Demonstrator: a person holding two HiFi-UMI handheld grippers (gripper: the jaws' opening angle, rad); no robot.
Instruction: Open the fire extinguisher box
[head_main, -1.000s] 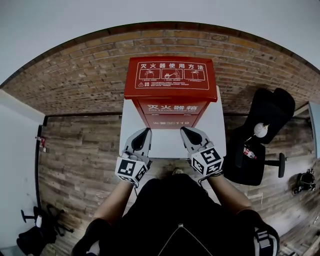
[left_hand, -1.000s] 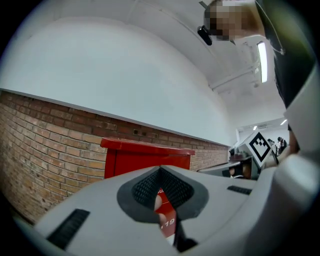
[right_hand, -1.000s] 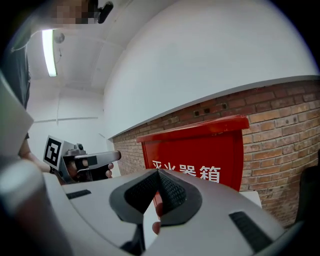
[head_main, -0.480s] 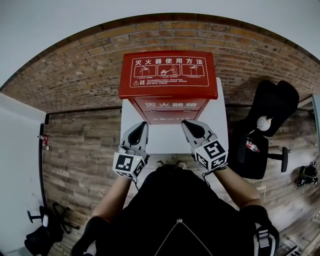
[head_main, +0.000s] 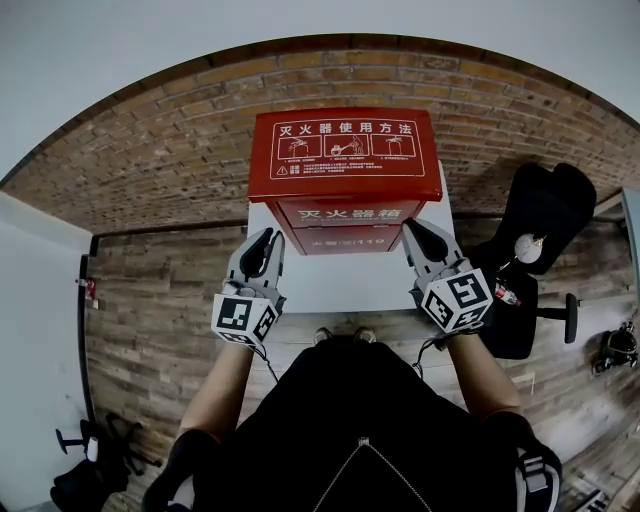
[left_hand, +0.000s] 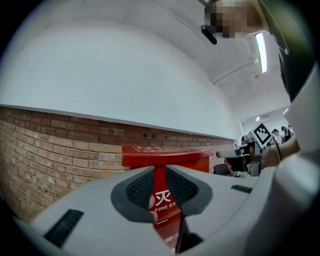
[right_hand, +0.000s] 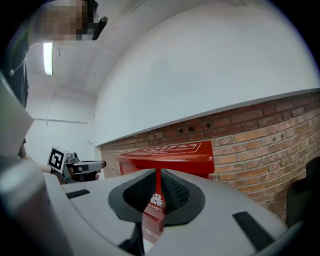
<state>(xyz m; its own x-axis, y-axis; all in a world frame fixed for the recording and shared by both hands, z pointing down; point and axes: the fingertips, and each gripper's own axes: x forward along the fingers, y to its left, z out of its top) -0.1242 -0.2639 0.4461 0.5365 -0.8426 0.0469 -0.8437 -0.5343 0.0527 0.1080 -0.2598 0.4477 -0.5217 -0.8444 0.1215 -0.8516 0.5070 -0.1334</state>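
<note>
Nearest the head camera is the person's black top (head_main: 365, 420), with both forearms reaching forward from it. The left tongs (head_main: 268, 240) are held over the left side of the white desk (head_main: 340, 285), pointing at the wall. Their jaws have just been opening and now stand slightly spread, and in the left gripper view (left_hand: 160, 187) the narrow slit between the dark ribbed pads (left_hand: 137, 187) holds nothing; only red shows through it from further off. The right tongs (head_main: 412, 228) hang at the desk's right side, their tip near the right front corner of the fire extinguisher box (head_main: 345, 155). Their jaws are pressed together on nothing, as the right gripper view (right_hand: 157, 192) shows. Each pair of tongs shows off to the side in the other's view, well apart from it. The box stands at the far end of the desk, between and beyond the two tips and apart from both. It is red with white lettering, and its broad lid lies flat and closed on top. From the tongs' own cameras it shows as a red cabinet (left_hand: 165, 155) under an overhanging lid (right_hand: 170, 155). Behind it runs a brick wall (head_main: 150, 150) under a plain white wall. Wooden floor (head_main: 150, 300) flanks the desk, and a black office chair (head_main: 545, 225) stands off to the right.
</note>
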